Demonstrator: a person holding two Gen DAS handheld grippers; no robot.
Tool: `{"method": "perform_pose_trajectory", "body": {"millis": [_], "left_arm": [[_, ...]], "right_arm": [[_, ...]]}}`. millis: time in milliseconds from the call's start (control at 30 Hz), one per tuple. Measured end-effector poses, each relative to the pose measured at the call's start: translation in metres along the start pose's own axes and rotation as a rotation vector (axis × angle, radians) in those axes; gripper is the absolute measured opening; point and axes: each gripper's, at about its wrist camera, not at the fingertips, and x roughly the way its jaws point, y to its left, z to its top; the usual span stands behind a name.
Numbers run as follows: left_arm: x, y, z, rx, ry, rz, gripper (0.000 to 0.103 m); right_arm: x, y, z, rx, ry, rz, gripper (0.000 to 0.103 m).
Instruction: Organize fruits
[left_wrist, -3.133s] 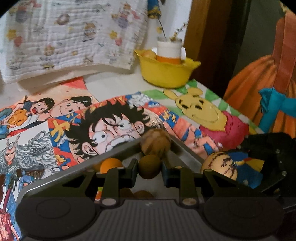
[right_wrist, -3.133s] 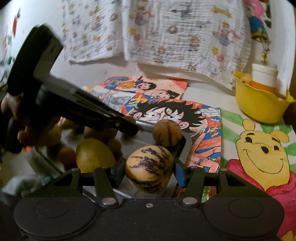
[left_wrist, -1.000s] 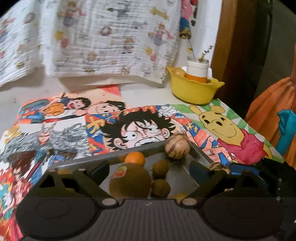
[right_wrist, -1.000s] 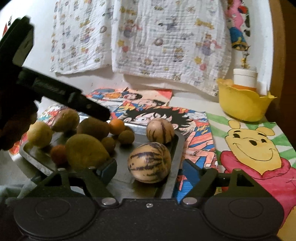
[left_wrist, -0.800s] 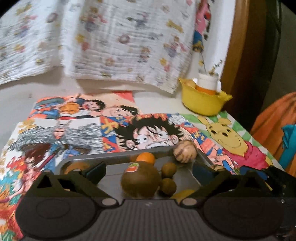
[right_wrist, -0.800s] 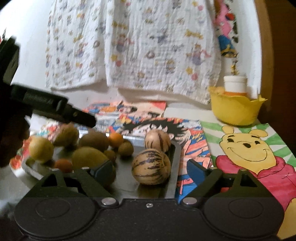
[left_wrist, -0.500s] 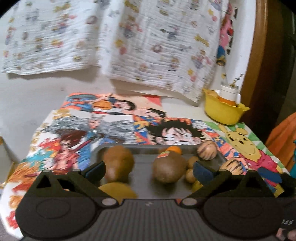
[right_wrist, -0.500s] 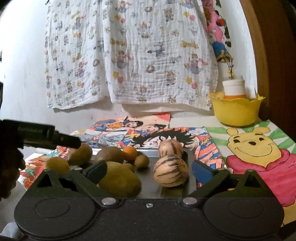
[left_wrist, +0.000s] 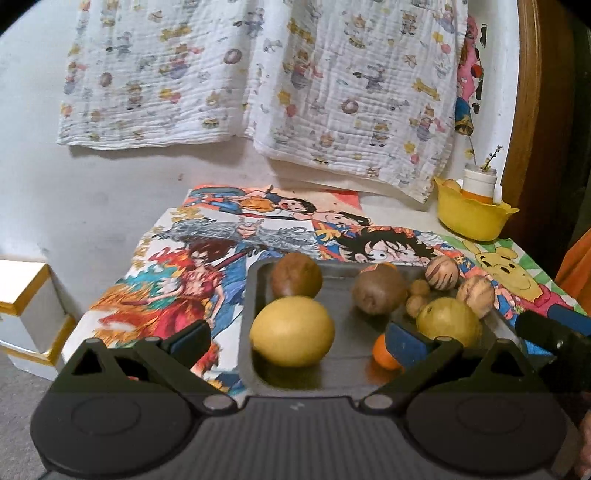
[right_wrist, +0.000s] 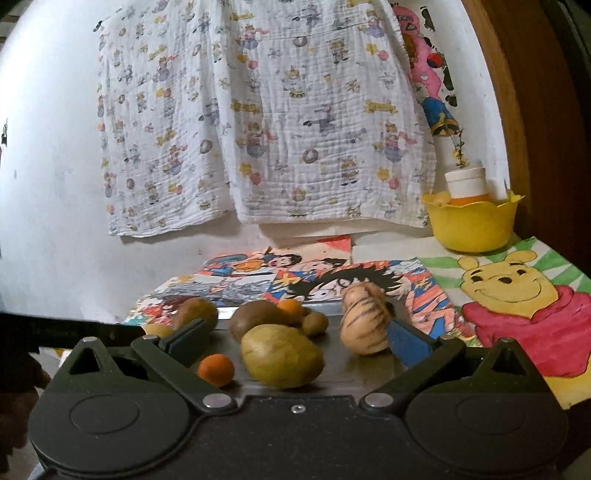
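A grey metal tray (left_wrist: 255, 291) on the cartoon-print table holds several fruits: a yellow lemon (left_wrist: 291, 331), brown kiwis (left_wrist: 296, 274), a second yellow fruit (left_wrist: 448, 322), two striped melons (left_wrist: 442, 268), small oranges. My left gripper (left_wrist: 297, 338) is open and empty, pulled back above the tray's near edge. In the right wrist view my right gripper (right_wrist: 295, 338) is open and empty, behind the tray (right_wrist: 354, 365), with a striped melon (right_wrist: 365, 323) and a yellow-green fruit (right_wrist: 282, 356) in front.
A yellow bowl (left_wrist: 471, 218) with a white-and-orange jar stands at the table's far right, also in the right wrist view (right_wrist: 472, 221). A printed cloth (right_wrist: 258, 122) hangs on the wall. A white box (left_wrist: 22, 310) sits left of the table.
Both grippers let go of their fruits into the tray, opened wide and drew back and up from the tray. The left view has swung leftward.
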Motion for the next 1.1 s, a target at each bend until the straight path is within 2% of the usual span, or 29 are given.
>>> {"method": "perform_pose_trajectory", "body": {"millis": [200, 433, 833, 1100], "left_arm": [[-0.014, 0.000, -0.015, 0.036, 0.001, 0.030, 0.103], [-0.021, -0.004, -0.032, 0.082, 0.030, 0.055, 0.103], [-0.027, 0.004, -0.038, 0.059, 0.048, 0.082, 0.103], [-0.026, 0.002, -0.037, 0.084, 0.056, 0.087, 0.103]], "right_arm": [[-0.012, 0.013, -0.005, -0.038, 0.002, 0.026, 0.102], [-0.020, 0.022, -0.016, -0.083, 0.016, -0.012, 0.102], [-0.025, 0.009, -0.022, -0.038, 0.027, -0.041, 0.102], [-0.022, 0.005, -0.024, -0.022, 0.047, -0.036, 0.102]]}}
